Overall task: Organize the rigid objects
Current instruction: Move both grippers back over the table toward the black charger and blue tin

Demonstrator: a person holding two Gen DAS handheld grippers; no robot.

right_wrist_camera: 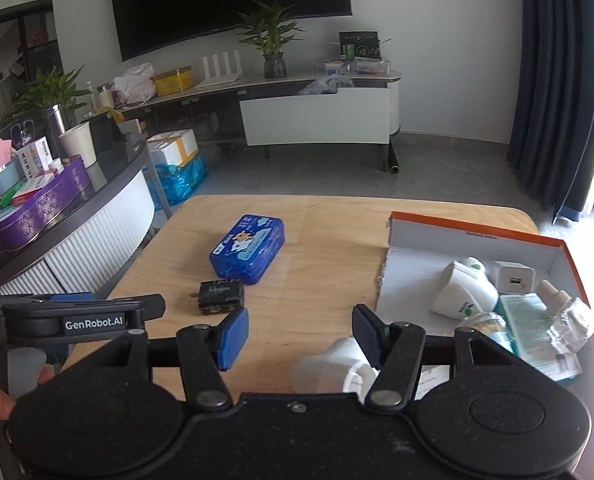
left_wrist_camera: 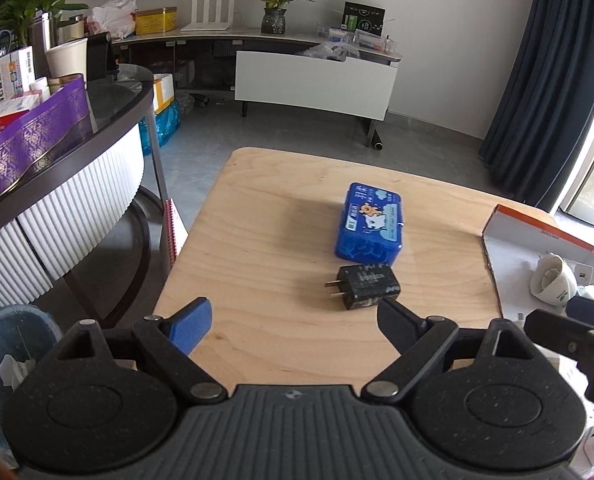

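A blue tin (left_wrist_camera: pixel 371 226) lies on the wooden table (left_wrist_camera: pixel 265 240), with a black plug charger (left_wrist_camera: pixel 365 286) just in front of it. Both also show in the right wrist view, the tin (right_wrist_camera: pixel 248 249) and the charger (right_wrist_camera: pixel 219 297). My left gripper (left_wrist_camera: pixel 293 324) is open and empty, just short of the charger. My right gripper (right_wrist_camera: pixel 301 334) is open and empty above the table's near edge; a white object (right_wrist_camera: pixel 333 366) lies under its right finger. An orange-rimmed box (right_wrist_camera: pixel 477 240) at the right holds a white device (right_wrist_camera: pixel 463 292), a white charger (right_wrist_camera: pixel 513 278) and several packets.
A curved side table (left_wrist_camera: pixel 109 120) with a purple tin (left_wrist_camera: pixel 29 140) and boxes stands to the left. A bin (left_wrist_camera: pixel 13 344) sits below it. A TV cabinet (left_wrist_camera: pixel 313 80) and dark curtain (left_wrist_camera: pixel 553 80) are behind. The left gripper's body (right_wrist_camera: pixel 77 318) shows at left in the right view.
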